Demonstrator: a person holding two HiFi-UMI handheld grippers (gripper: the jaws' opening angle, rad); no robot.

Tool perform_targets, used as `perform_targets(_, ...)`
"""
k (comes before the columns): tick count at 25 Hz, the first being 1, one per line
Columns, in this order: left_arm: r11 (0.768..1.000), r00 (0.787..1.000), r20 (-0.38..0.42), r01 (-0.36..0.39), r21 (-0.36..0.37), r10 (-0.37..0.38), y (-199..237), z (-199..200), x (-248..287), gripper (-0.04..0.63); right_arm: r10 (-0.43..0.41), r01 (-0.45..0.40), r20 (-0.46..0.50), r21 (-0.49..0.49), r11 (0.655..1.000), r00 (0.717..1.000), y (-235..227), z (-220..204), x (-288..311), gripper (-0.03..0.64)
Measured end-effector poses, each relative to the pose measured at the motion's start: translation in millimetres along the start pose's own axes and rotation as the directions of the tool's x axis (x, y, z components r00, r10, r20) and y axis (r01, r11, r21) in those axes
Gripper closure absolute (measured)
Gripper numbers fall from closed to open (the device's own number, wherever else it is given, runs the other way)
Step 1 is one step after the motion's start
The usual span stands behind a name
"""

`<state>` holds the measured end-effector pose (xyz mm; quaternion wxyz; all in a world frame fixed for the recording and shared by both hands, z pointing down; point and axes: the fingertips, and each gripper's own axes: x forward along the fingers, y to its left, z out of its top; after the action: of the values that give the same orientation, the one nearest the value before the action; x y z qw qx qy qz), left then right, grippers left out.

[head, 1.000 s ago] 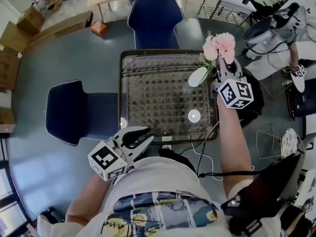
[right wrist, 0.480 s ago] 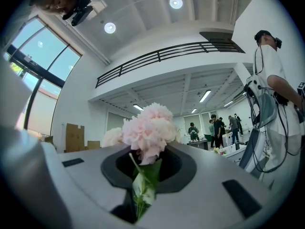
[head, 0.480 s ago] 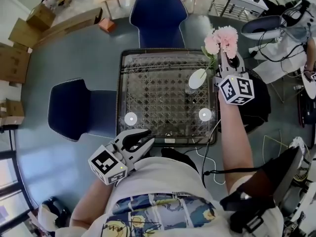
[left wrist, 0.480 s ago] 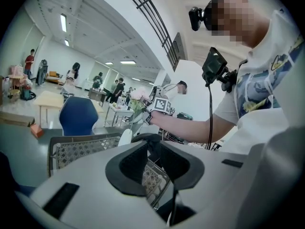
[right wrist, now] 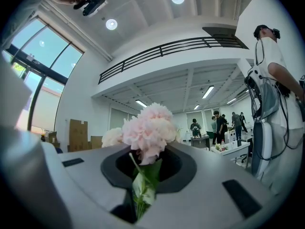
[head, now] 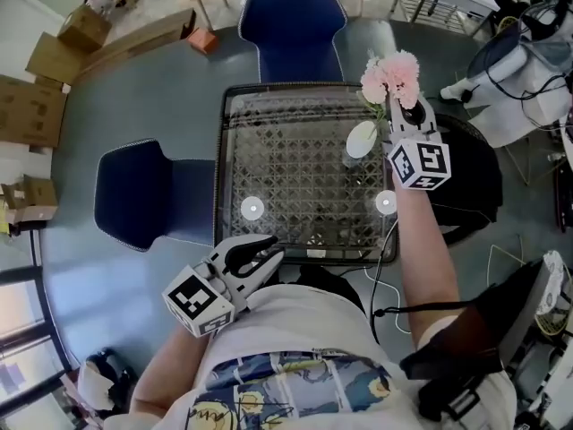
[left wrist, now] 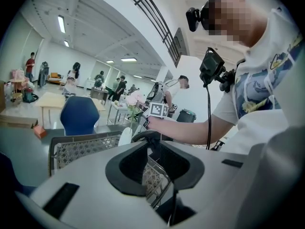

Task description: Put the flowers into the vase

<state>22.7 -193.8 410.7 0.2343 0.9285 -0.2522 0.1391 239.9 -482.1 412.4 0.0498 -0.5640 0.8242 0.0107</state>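
A bunch of pale pink flowers (head: 390, 77) stands upright in my right gripper (head: 405, 113), which is shut on the green stems (right wrist: 142, 187). The blooms (right wrist: 148, 128) fill the middle of the right gripper view. A small white vase (head: 362, 139) stands on the glass-topped lattice table (head: 269, 164) near its right edge. It sits just left of the right gripper, and the flower heads are above and beyond it. My left gripper (head: 269, 256) hangs at the table's front edge, shut with nothing in it. In the left gripper view, the vase (left wrist: 125, 136) and flowers (left wrist: 133, 98) show past the left gripper (left wrist: 149, 137).
One blue chair (head: 295, 16) stands behind the table and another (head: 143, 191) at its left. A dark round seat (head: 470, 186) sits right of the table under my right arm. Cardboard boxes (head: 36, 106) lie at far left, and a white cable (head: 380, 267) hangs off the front right corner.
The right gripper with the flowers has come slightly nearer the vase. The left gripper has drifted a little along the table's front edge. Both stay shut.
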Motion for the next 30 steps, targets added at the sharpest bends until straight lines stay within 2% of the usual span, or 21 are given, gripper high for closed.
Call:
perform_targets(21, 1.0, 0.998, -0.051, -0.023, 0.003, 0.023, 6, -17, 0, 0.534, 0.015, -0.017, -0.124, -0.012, 1.0, 0.992, 22, -96, -16, 0.534)
perform_targets(30, 0.999, 0.997, -0.065, -0.034, 0.004, 0.034, 13, -2, 4, 0.534, 0.01, -0.018, -0.153, -0.049, 0.999, 0.988, 22, -107, -11, 0.518)
